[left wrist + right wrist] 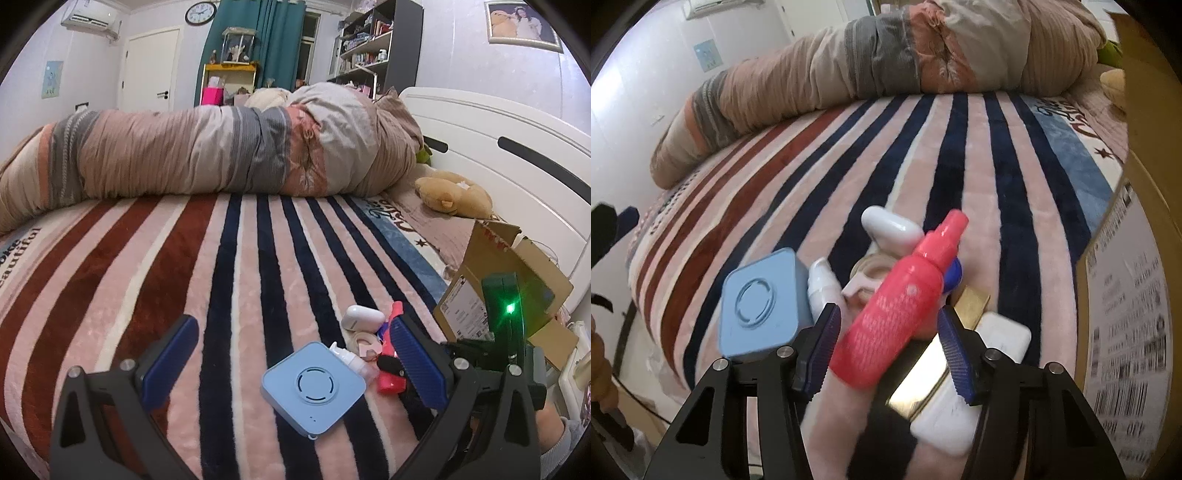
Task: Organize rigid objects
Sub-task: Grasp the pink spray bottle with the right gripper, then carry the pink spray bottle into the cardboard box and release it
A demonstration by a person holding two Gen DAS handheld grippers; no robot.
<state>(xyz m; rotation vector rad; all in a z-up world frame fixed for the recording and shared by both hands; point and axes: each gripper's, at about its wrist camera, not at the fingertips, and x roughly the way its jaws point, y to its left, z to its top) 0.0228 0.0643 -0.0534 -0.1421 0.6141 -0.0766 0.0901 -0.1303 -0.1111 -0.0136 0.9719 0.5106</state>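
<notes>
Sat tilted between the spread jaws of the right gripper (888, 354): a red spray bottle (901, 310), low centre of the right wrist frame, nozzle toward upper right; whether the pads actually pinched it could not be told. Lay clustered around it on the striped bed blanket (960, 155): a light-blue square box (759, 306) to the left, a small white pump bottle (822, 288) touching the box's right side, a white earbud case (890, 227) above, a tape roll (870, 275) behind the bottle, a white and gold flat item (945, 391) lower right.

Showed the same pile low right of centre in the left wrist frame, the blue box (314, 387) nearest, between the wide-open, empty jaws of the left gripper (291, 365). Stood at the right edge of that frame: a cardboard box (495, 258) with flaps up, contents hidden. Stretched across the upper half: a rolled quilt (207, 147), with a plush toy (450, 195) at its right.
</notes>
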